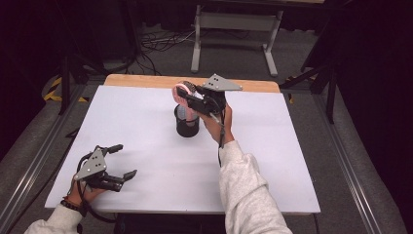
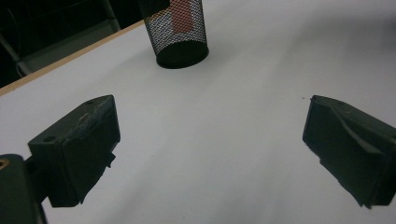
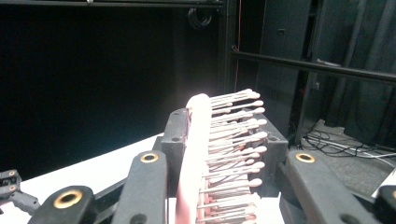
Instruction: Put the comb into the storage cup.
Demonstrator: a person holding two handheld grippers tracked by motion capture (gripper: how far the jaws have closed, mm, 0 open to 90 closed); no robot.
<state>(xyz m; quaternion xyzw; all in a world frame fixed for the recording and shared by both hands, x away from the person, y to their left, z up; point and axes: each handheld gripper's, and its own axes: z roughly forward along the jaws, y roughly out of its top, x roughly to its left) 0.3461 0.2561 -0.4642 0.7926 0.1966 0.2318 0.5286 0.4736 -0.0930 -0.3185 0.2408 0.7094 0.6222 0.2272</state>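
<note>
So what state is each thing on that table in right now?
Pink hairbrush with pale-tipped bristles: clamped in the right hand-held gripper, handle down inside the cup.
Black wire-mesh cup: upright on the white table.
Right hand-held gripper: shut on the brush.
Left hand-held gripper: open, nothing between its jaws, low over the table.

the hairbrush (image 3: 205, 154) handle is cut off by the right gripper view's bottom edge.
</note>
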